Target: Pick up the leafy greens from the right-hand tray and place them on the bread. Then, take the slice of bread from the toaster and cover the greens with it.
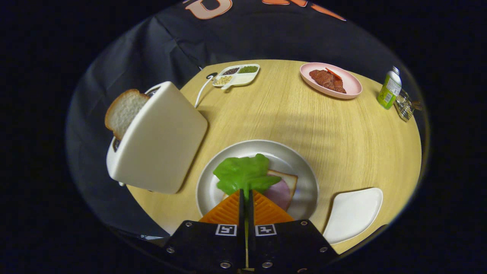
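Leafy greens (243, 174) pinched in gripper (246, 193) | over bread (287, 179)/ham, plate (304, 167) | toaster (159, 140) slice (122, 111) still in.

Pink meat plate (352, 86), seasoning dish (236, 76), green bottle (389, 90).

— What's on my round pale wooden table (289, 125)?
— From the grey round plate (304, 190): cream toaster (159, 140) at ten o'clock, pink oval plate (352, 89) at one, white empty tray (354, 213) at four.
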Tool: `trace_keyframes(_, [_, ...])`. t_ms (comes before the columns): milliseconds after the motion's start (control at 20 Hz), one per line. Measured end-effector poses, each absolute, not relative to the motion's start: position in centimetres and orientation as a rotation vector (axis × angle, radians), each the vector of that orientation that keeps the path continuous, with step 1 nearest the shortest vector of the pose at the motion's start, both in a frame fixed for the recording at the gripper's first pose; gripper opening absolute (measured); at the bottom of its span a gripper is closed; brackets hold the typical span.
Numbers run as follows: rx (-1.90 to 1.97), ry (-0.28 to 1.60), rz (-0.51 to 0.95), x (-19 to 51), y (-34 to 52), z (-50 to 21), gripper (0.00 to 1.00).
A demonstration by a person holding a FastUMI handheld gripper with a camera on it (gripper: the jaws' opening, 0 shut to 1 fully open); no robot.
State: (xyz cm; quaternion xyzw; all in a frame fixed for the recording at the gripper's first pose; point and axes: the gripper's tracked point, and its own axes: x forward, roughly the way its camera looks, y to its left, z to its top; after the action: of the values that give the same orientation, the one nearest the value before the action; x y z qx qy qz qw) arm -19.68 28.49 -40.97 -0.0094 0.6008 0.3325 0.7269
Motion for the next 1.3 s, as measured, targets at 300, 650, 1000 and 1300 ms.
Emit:
trace_keyframes(300, [-0.068,1.345,0.717,-19.6,28.0,-42.4,0.32])
trace_keyframes(650, [-0.059,1.273,0.695,-18.5,28.4,-40.1,0.84])
trace_keyframes(1000, [0.053,1.139,0.734,-14.9,32.7,-31.1,0.97])
trace_keyframes(1300, [-0.028,1.114,0.826,-14.7,38.8,-24.0,0.98])
